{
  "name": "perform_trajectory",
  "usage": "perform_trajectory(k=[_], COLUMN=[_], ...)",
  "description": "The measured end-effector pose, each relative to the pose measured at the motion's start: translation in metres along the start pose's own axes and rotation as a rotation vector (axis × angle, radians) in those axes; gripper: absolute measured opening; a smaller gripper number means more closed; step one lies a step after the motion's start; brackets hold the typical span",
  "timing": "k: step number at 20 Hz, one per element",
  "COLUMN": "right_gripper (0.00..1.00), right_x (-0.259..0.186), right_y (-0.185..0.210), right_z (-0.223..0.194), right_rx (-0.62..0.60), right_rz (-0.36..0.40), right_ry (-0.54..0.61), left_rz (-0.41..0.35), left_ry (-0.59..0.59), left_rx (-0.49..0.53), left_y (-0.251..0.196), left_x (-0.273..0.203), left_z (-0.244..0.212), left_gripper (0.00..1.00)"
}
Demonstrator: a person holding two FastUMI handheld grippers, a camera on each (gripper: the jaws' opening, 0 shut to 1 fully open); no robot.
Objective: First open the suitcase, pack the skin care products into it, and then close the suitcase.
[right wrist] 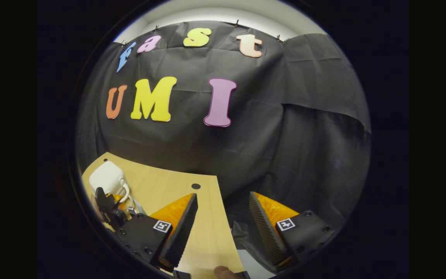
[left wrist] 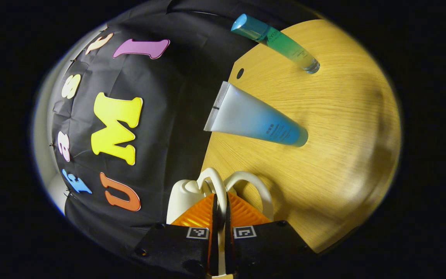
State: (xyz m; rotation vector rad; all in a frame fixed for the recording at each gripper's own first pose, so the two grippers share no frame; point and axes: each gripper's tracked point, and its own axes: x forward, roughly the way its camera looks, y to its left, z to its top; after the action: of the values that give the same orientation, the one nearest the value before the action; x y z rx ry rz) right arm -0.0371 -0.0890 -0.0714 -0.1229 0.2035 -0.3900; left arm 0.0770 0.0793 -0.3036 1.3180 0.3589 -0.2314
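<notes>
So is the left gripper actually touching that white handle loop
Touching. In the left gripper view, the left gripper has its fingers closed together with the white handle loop pinched between them, no gap visible on either side.

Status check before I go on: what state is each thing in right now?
Left tool: shut on the suitcase handle.
Right tool: open, empty.
Suitcase: looks closed, on the table.
Frosted tube: upright on its cap, unpacked.
Green-blue bottle: upright, unpacked.
</notes>
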Motion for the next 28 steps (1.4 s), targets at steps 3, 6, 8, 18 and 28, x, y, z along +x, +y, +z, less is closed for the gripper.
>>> perform_trajectory(k=[3,6,8,18,28], right_gripper=[0.8,0.8,0.8,0.78,0.8], right_x=[0.0,0.002,0.003,0.011,0.008], right_y=[0.008,0.024,0.037,0.099,0.156], right_z=[0.003,0.001,0.003,0.013,0.008], right_rx=[0.01,0.014,0.015,0.007,0.024], right_rz=[0.003,0.022,0.033,0.076,0.086], right_ry=[0.006,0.024,0.028,0.045,0.077], left_rz=[-0.054,-0.064,-0.046,-0.013,0.037], left_ry=[0.016,0.001,-0.007,-0.042,0.073], left_rx=[-0.058,-0.157,-0.206,-0.55,-0.837], left_y=[0.01,0.045,0.073,0.2,0.276], left_x=[-0.005,-0.019,-0.026,-0.046,-0.028], left_z=[-0.002,0.004,0.003,-0.068,-0.25], left_gripper=[0.04,0.03,0.03,0.02,0.03])
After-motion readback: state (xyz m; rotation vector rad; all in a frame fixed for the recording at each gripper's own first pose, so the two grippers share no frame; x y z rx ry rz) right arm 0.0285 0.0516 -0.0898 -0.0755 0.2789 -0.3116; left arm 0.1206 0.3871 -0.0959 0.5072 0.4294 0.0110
